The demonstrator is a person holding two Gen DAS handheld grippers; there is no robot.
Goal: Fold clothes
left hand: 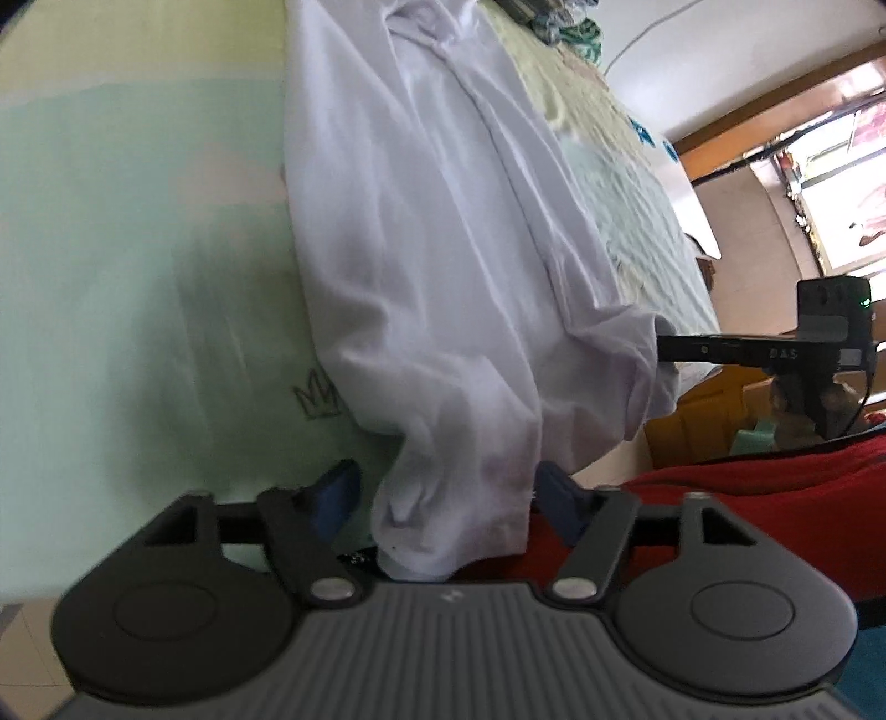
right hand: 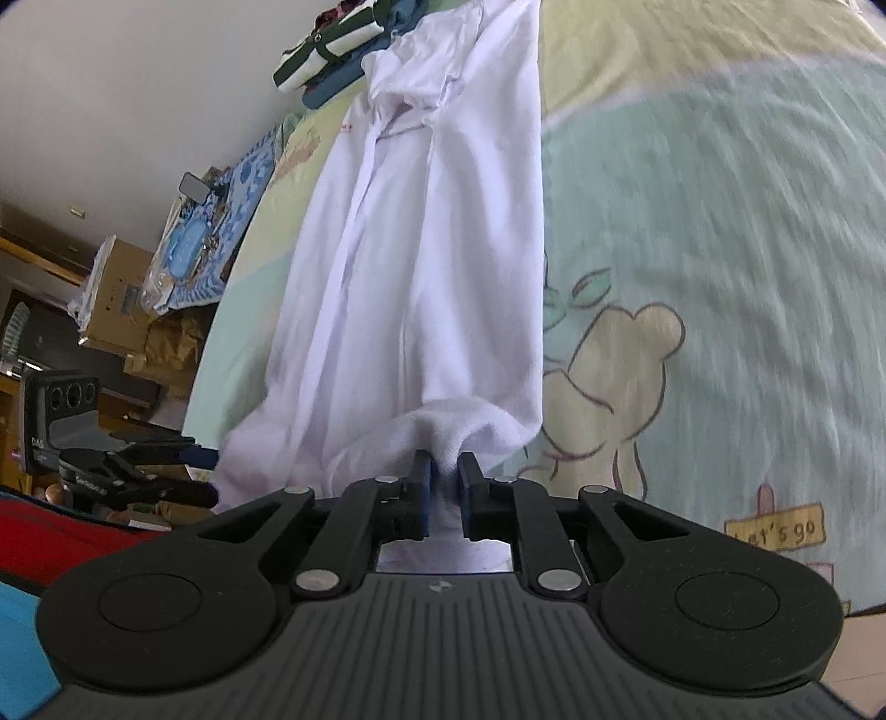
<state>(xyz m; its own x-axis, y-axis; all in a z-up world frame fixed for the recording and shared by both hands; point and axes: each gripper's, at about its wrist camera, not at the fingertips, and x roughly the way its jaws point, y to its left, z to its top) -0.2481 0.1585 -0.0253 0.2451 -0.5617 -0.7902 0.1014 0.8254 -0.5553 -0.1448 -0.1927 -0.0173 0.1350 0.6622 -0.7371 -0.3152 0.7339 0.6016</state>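
Observation:
A white garment (left hand: 432, 249) lies stretched lengthwise along the bed, folded into a long narrow strip (right hand: 421, 277). My right gripper (right hand: 446, 482) is shut on the near hem, with white cloth bunched between its blue pads. In the left wrist view the right gripper (left hand: 681, 351) reaches into the hem's far corner. My left gripper (left hand: 446, 493) is open, its fingers wide apart. The other corner of the hem hangs loosely between them, touching neither pad. In the right wrist view the left gripper (right hand: 194, 471) sits at the hem's left side.
The bed sheet (right hand: 692, 221) is pale green and yellow with a cartoon bear print. A stack of folded clothes (right hand: 332, 50) sits at the far end of the bed. Cardboard boxes (right hand: 116, 288) stand beside the bed. A person's red top (left hand: 775, 498) is close behind the grippers.

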